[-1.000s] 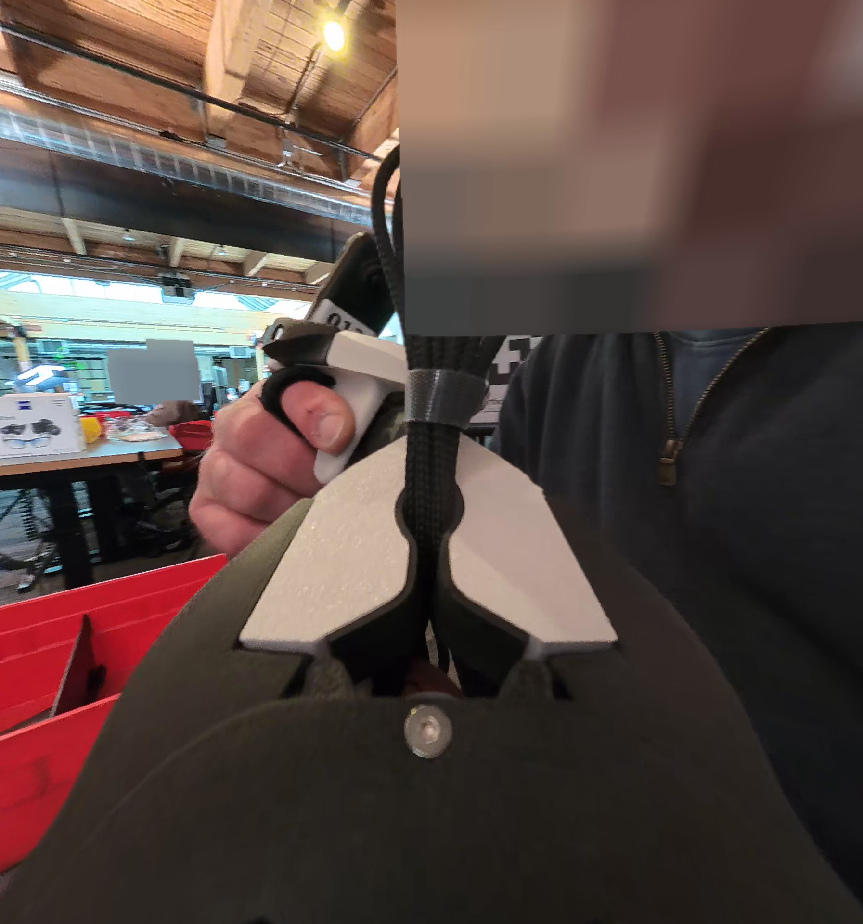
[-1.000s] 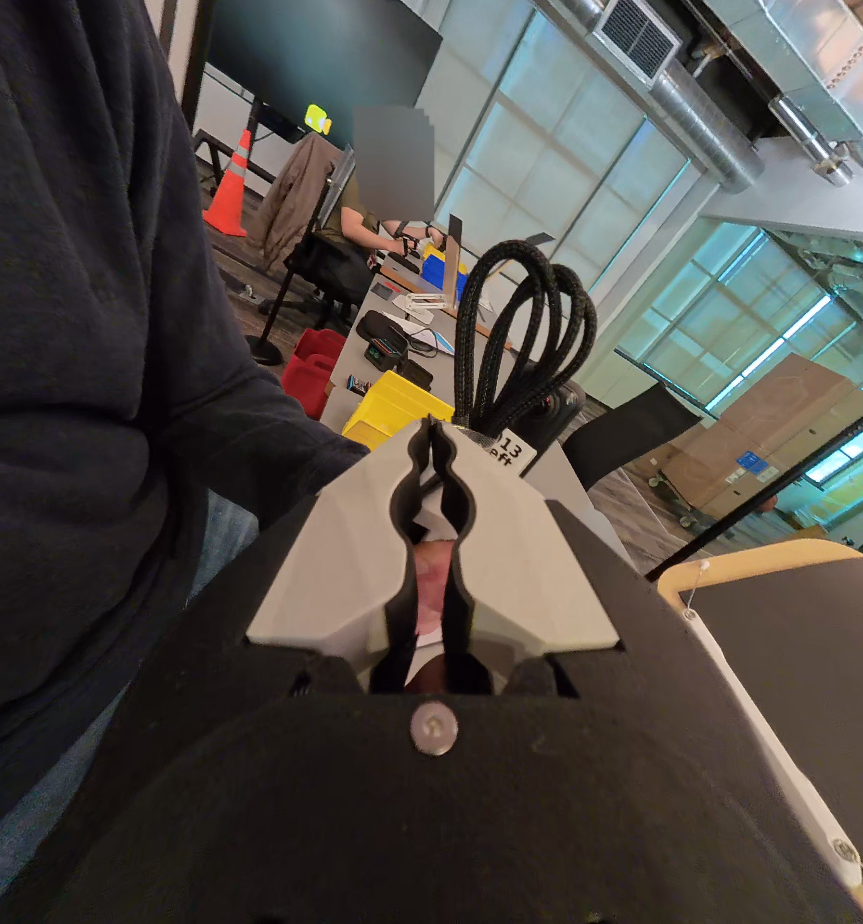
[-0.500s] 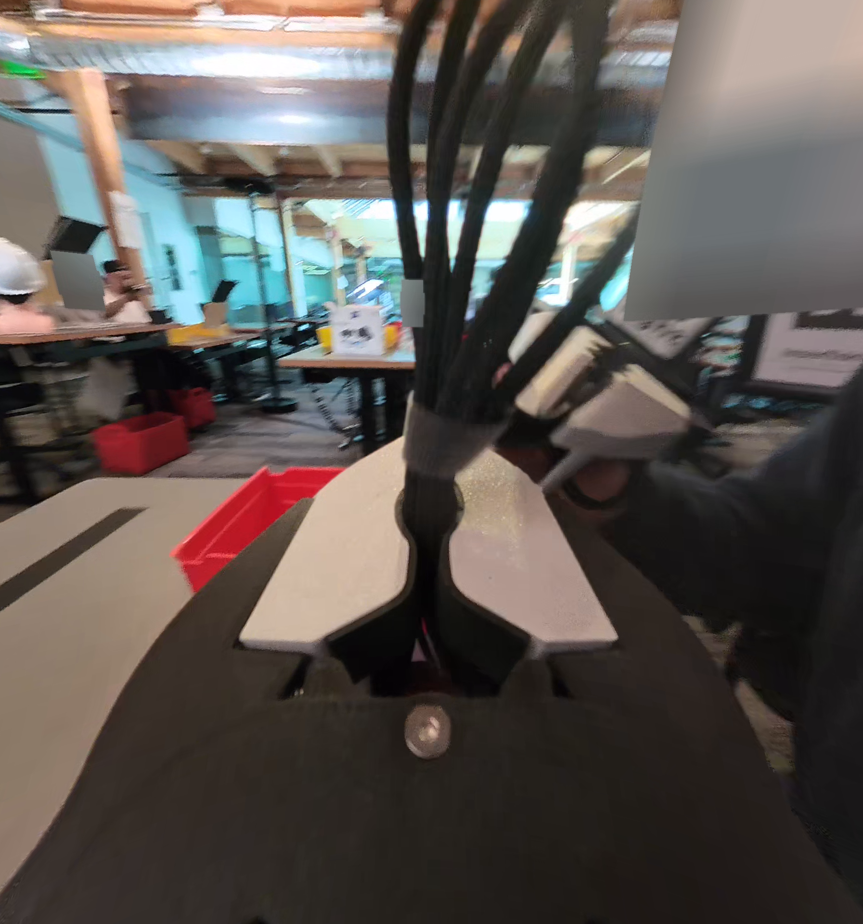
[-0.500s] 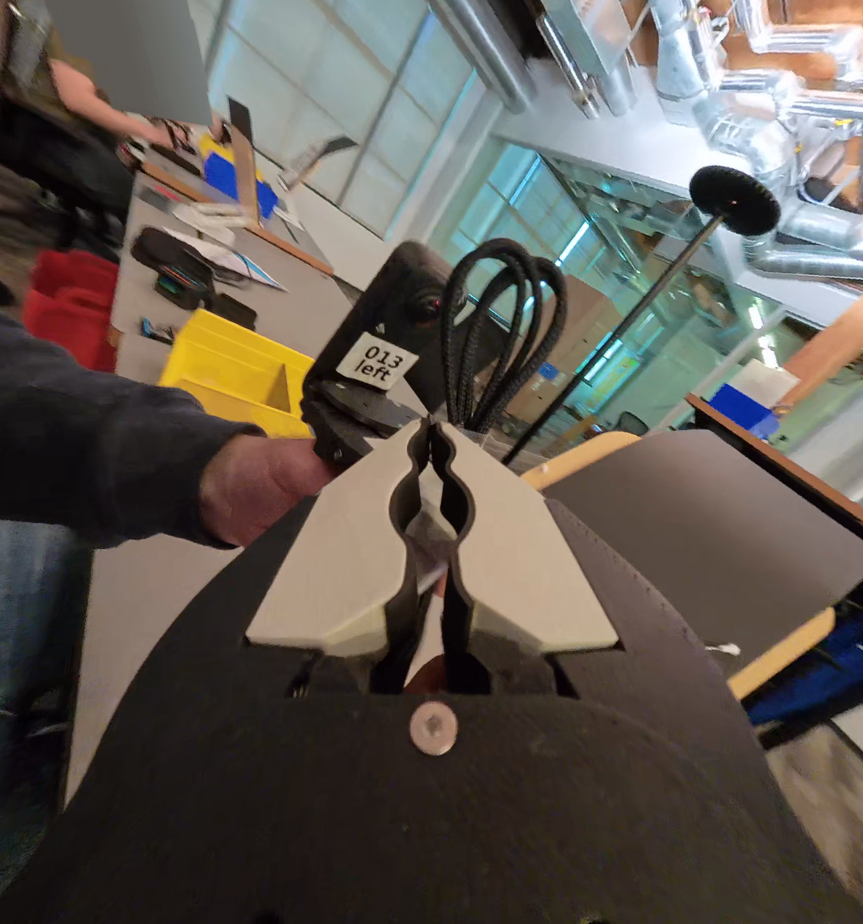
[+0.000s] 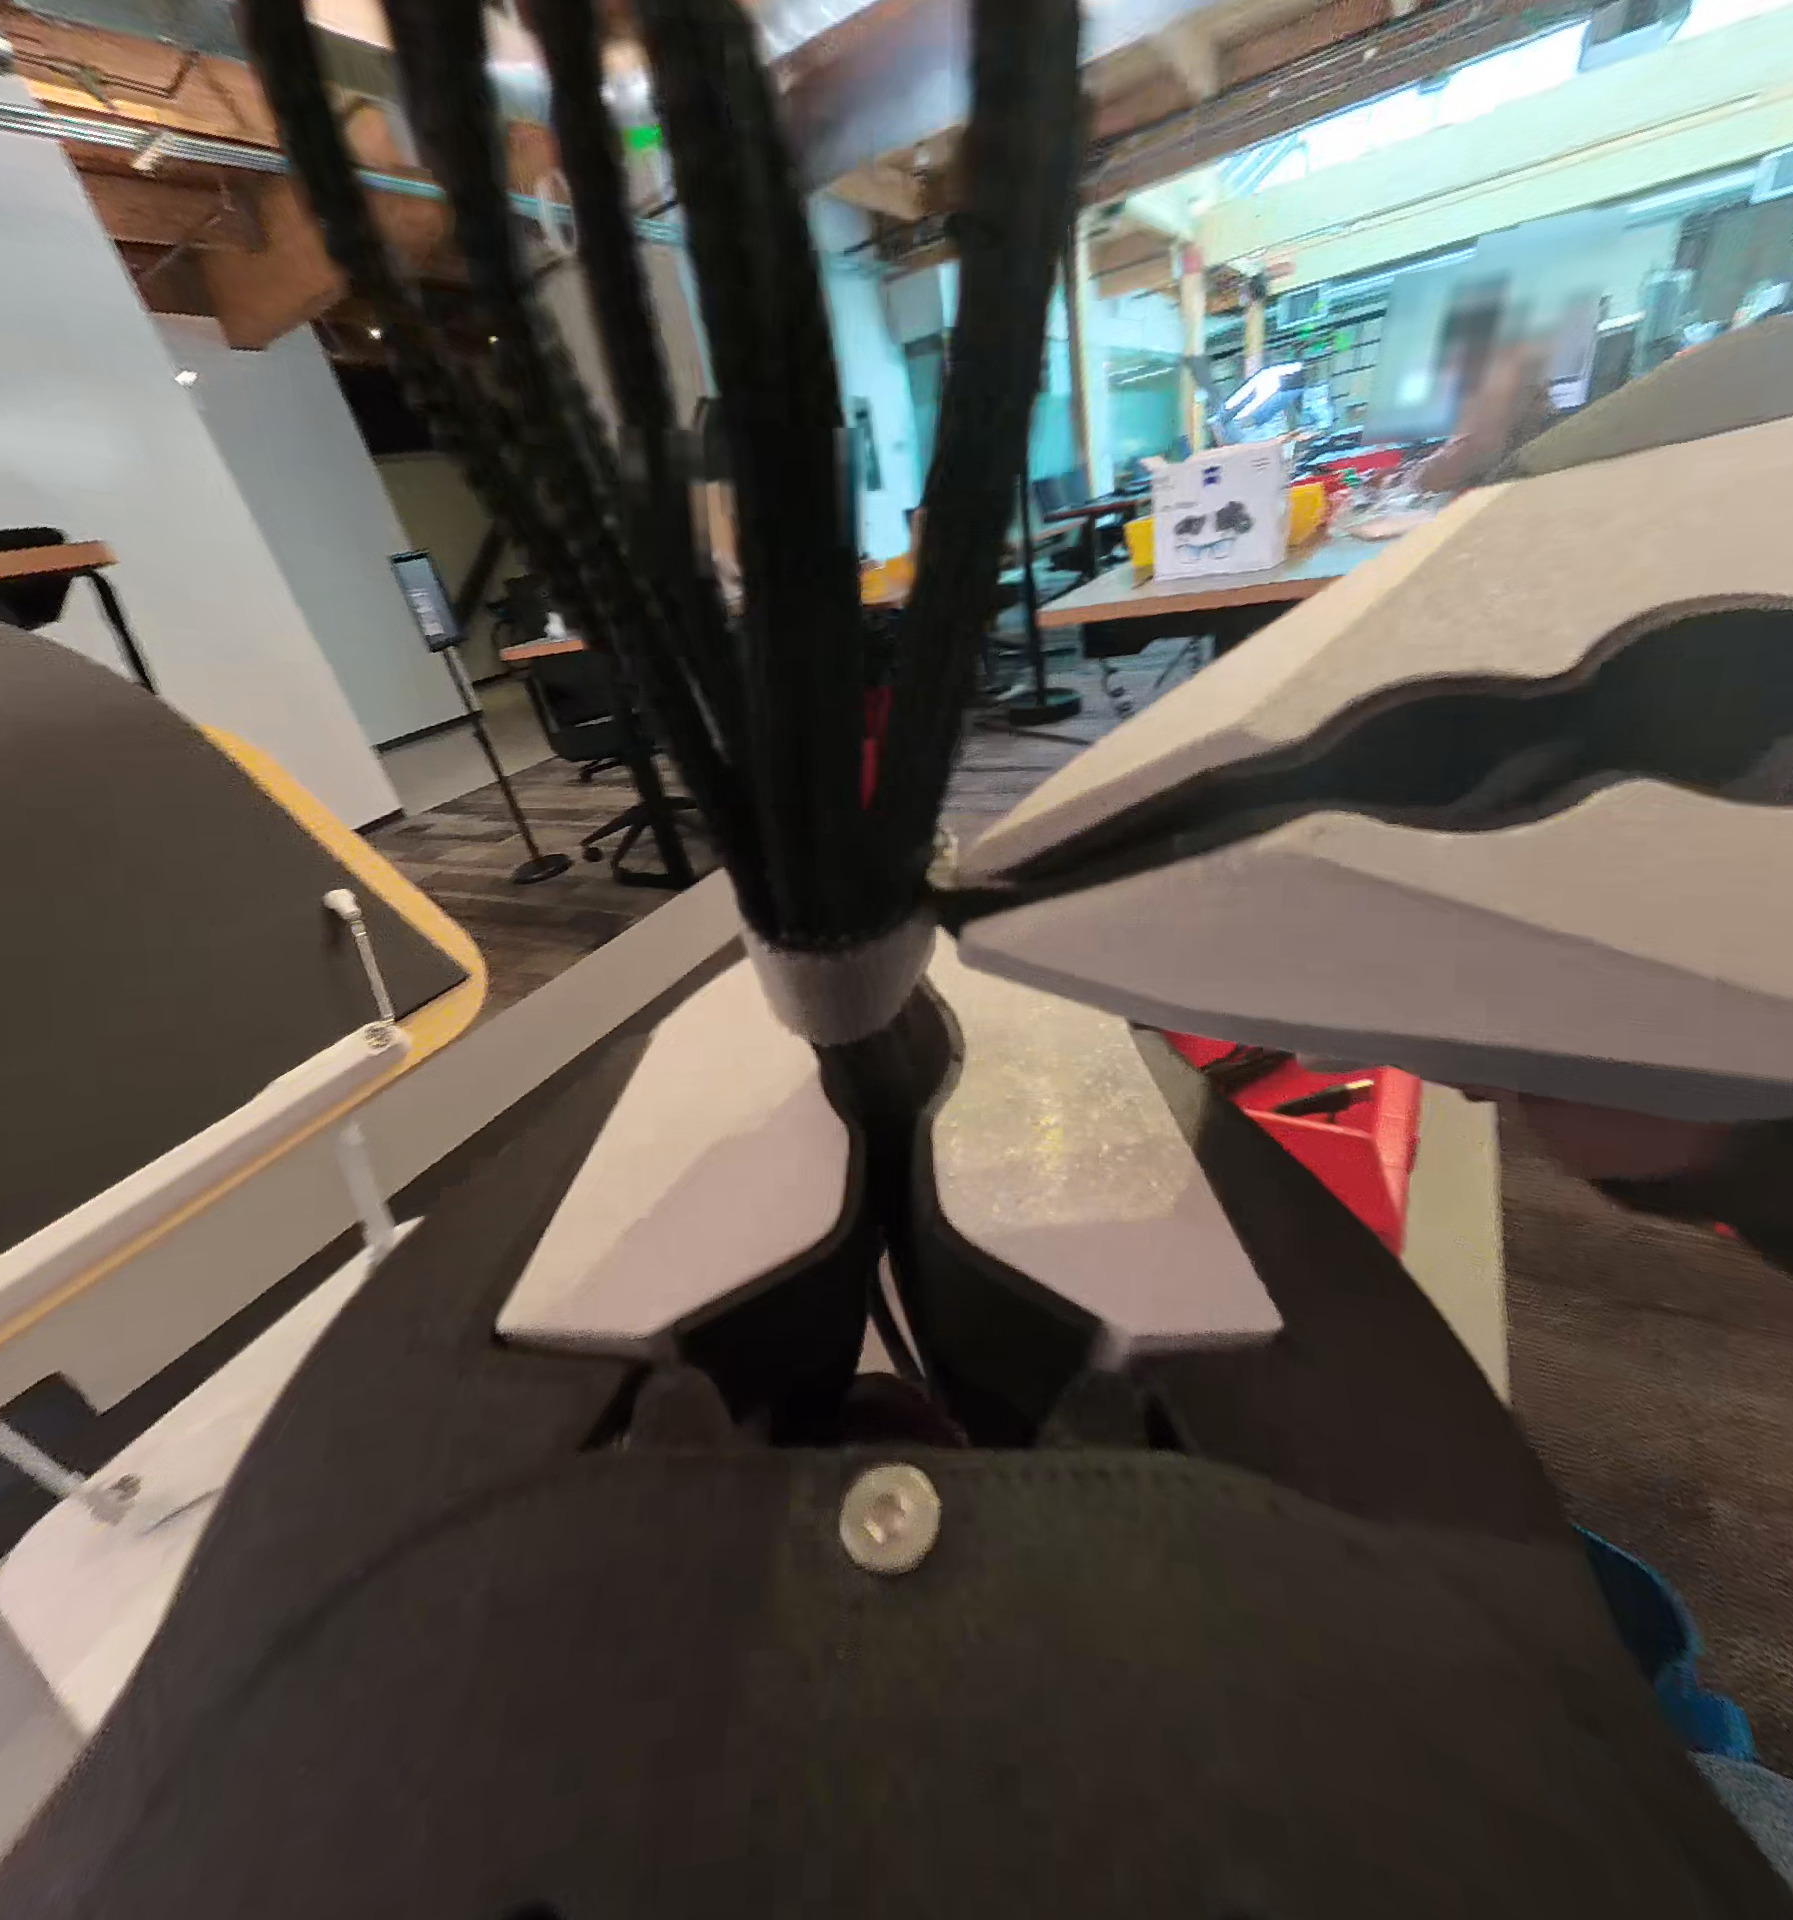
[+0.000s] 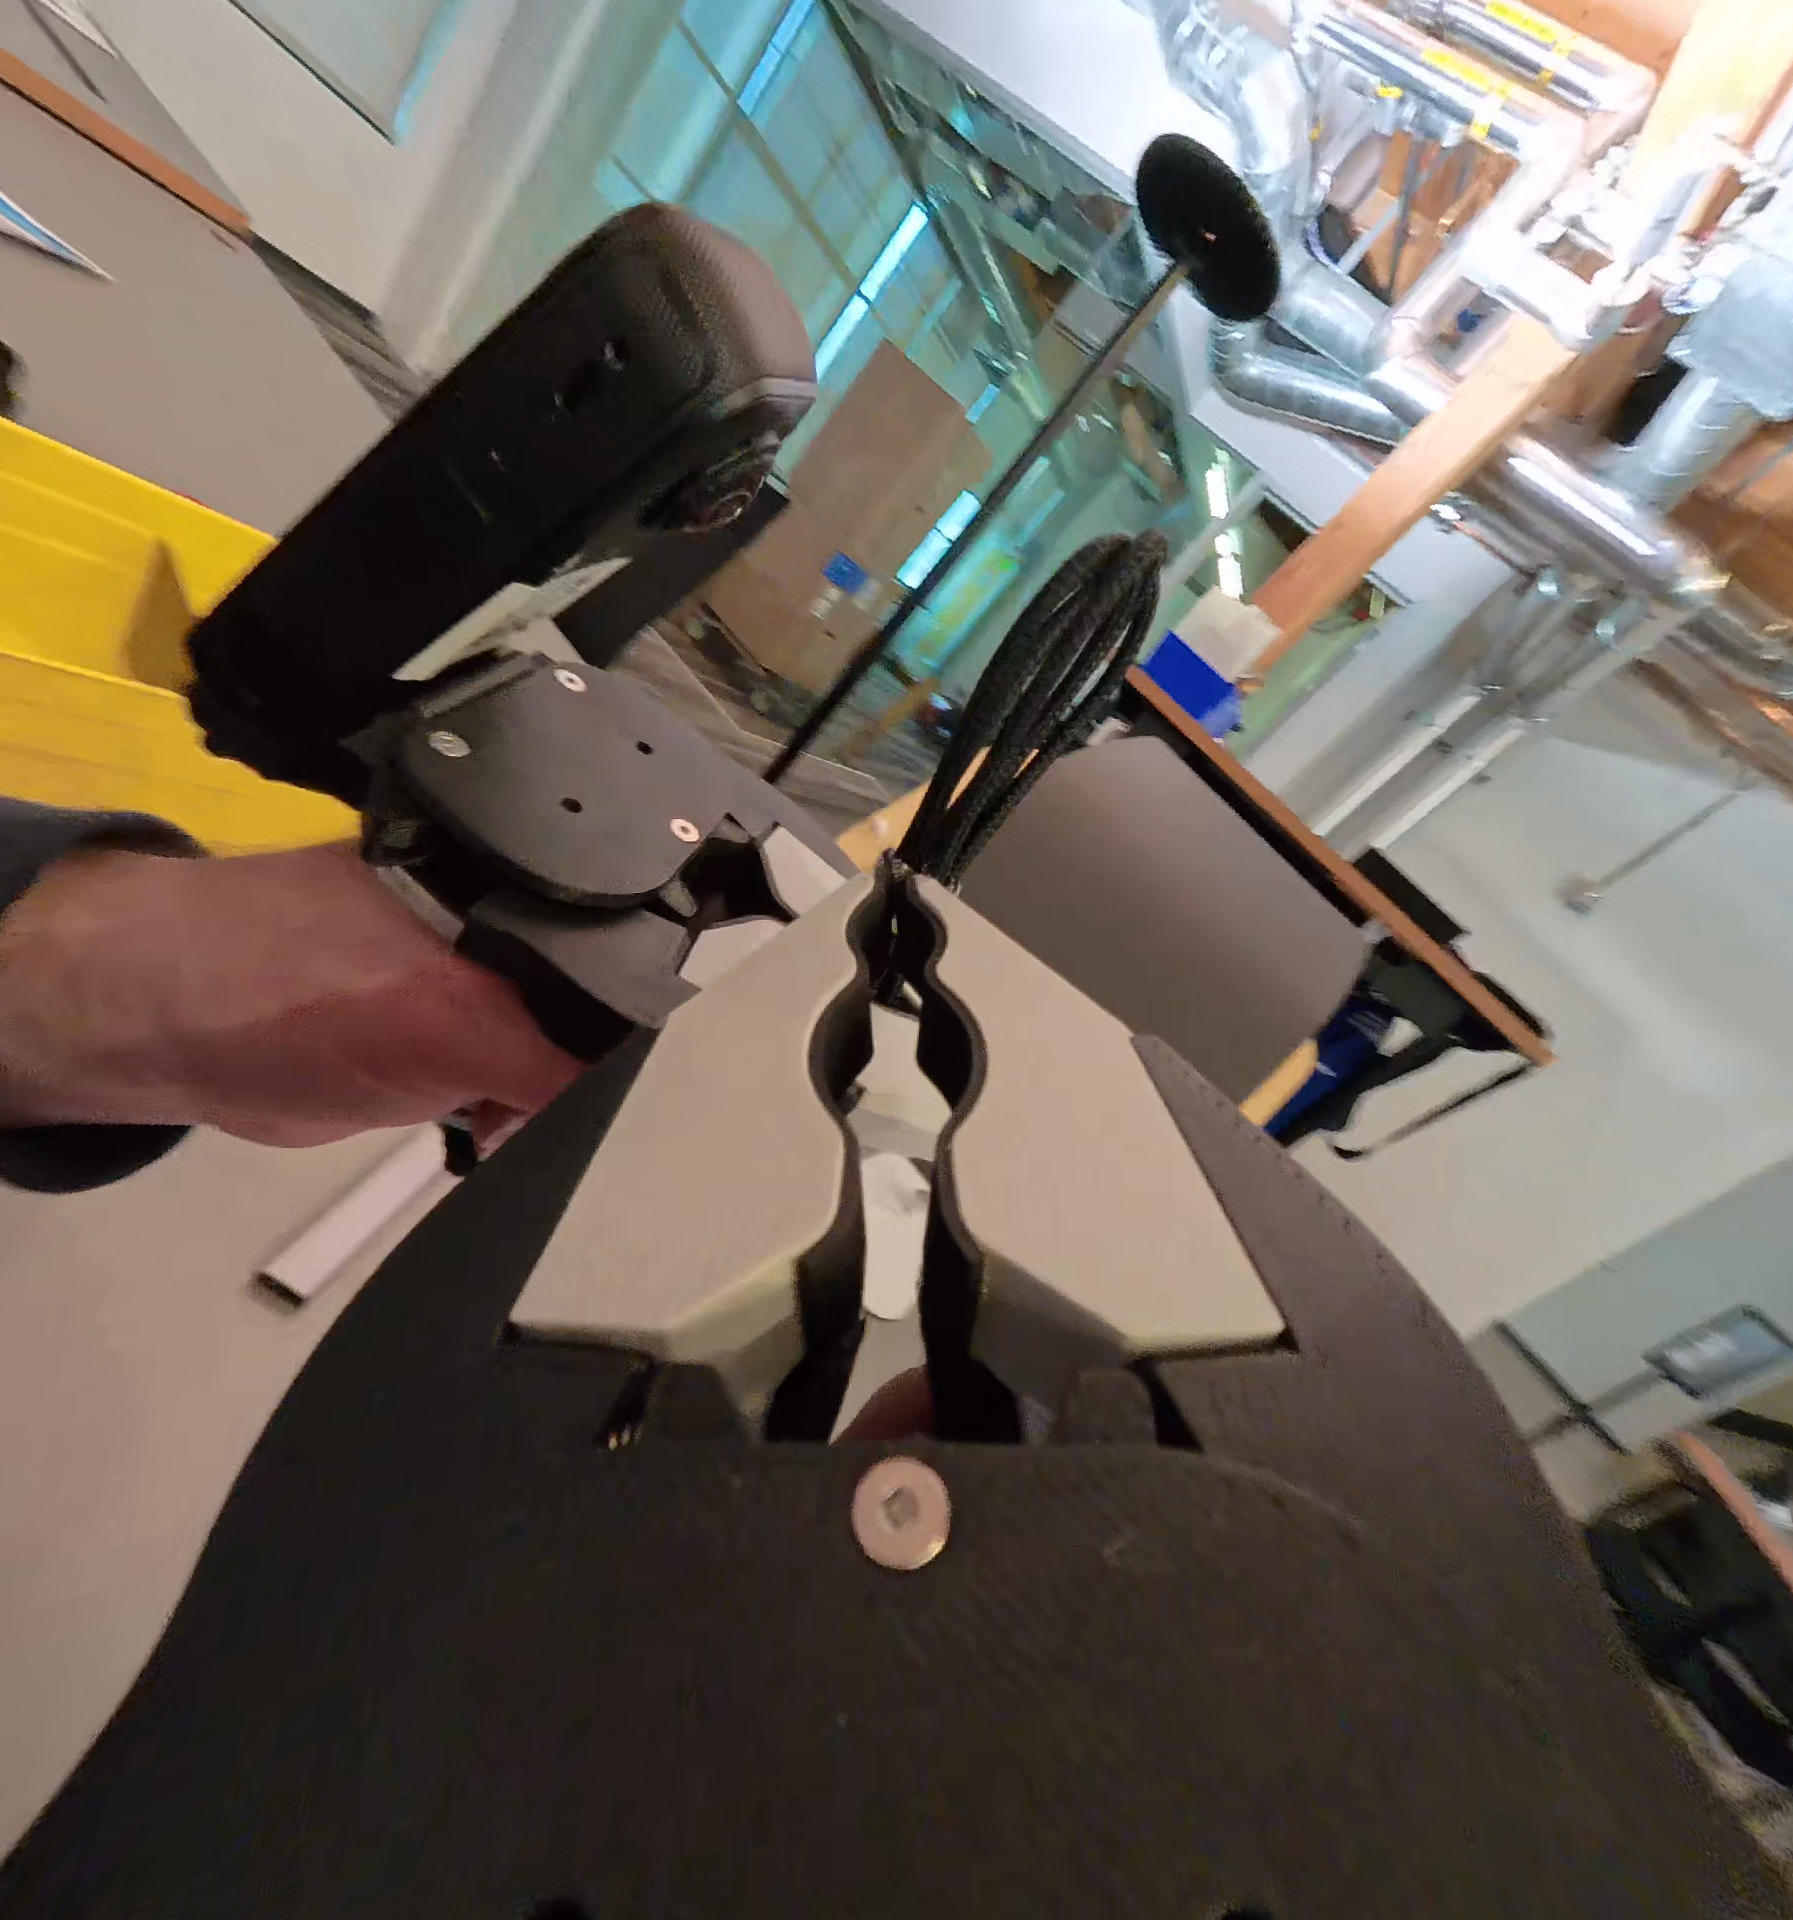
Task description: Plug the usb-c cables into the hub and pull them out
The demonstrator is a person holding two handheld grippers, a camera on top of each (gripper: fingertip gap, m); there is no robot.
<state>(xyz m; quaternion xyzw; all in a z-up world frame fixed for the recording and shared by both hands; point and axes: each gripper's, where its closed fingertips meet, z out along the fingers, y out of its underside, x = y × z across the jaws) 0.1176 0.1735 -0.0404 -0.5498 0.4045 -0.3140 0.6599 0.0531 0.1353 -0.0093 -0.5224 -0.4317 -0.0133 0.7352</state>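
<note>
The left gripper [image 5: 887, 1049] points upward, its tongs pinching a coiled black braided cable bundle [image 5: 767, 520] just below the grey strap [image 5: 838, 977] that binds it. The right gripper [image 6: 897, 888] comes in from the side, tips pressed together on a thin black bit at the strap. The loops fan upward above the strap.

Our right gripper [image 6: 890, 883] had its fingers [image 6: 757, 1091] pinched at the tips on the black braided cable bundle [image 6: 1053, 707], whose loops rose beyond them. Our left hand [image 6: 248, 1029] gripped the left gripper [image 6: 559, 821] just beside, before a yellow bin [image 6: 50, 644].
</note>
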